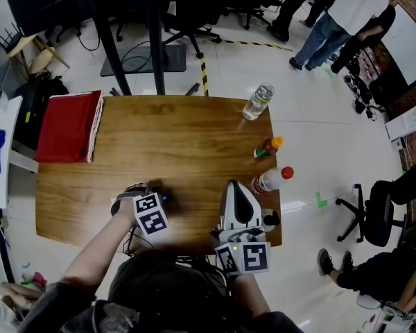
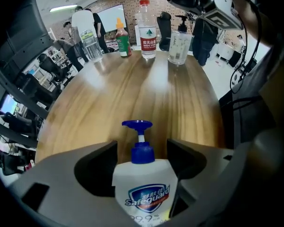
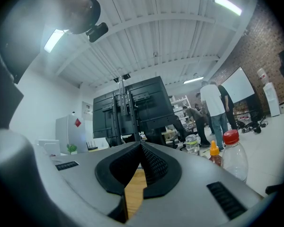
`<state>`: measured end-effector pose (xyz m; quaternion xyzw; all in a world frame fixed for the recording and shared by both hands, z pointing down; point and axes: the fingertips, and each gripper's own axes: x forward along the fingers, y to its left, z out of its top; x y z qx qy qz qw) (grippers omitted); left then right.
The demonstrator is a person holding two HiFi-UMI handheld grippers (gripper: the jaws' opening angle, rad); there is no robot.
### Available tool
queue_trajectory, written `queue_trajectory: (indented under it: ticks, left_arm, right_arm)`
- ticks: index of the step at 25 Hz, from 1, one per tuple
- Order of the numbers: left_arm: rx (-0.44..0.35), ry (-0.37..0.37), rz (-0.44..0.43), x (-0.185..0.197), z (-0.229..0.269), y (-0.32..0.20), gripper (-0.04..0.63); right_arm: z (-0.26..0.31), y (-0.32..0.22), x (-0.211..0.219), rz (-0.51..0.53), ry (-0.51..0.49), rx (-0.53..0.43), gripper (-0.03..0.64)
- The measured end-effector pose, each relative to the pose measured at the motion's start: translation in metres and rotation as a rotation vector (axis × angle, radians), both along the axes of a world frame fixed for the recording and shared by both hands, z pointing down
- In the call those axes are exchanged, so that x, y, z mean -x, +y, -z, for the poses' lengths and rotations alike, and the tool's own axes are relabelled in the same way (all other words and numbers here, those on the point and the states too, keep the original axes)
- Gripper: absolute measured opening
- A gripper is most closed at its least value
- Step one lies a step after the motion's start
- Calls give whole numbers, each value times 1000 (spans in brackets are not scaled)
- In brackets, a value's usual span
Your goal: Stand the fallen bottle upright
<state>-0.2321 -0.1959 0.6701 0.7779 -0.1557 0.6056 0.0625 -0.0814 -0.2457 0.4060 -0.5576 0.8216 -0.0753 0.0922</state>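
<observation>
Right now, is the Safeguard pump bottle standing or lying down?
Lying down: the pump bottle lies label-up on the table, and its pump points along the wood toward the upright water bottle.

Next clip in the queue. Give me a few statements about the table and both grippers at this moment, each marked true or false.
1. A white pump bottle with a blue pump sits between the left gripper's jaws. True.
2. The right gripper holds the red-capped bottle. False: its jaws are together on nothing, and that bottle stands off to its side.
3. The orange-capped bottle has fallen over. False: it stands upright.
4. A clear water bottle stands near a corner of the table. True.
</observation>
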Motion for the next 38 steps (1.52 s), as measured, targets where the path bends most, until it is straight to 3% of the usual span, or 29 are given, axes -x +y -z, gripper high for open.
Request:
queue_trajectory:
  ticks: [7,11,16,19,26,38]
  left_arm:
    - [9,-55,-19,-2,-4,2,344]
    - [19,-135,-18,2,-9,4,260]
    - [-1,-180,-27,4,-13,5,217]
    - [-10,-170,6,3,-12,4,184]
    - [-39,-122,45,6,-4,2,178]
    - [-165,-34,157,28,58,-27,173]
  right_arm:
    - [-3,0,0,16,12,12,8]
    - [-2,-1,-2,13,9,10,8]
    - [0,-4,-7,-10,-7,-7,8]
    - [-2,0,-6,9,7,9,8]
    - [2,3,-14,-18,-8,-8,8]
    - [4,9,-9,14,4,8,8]
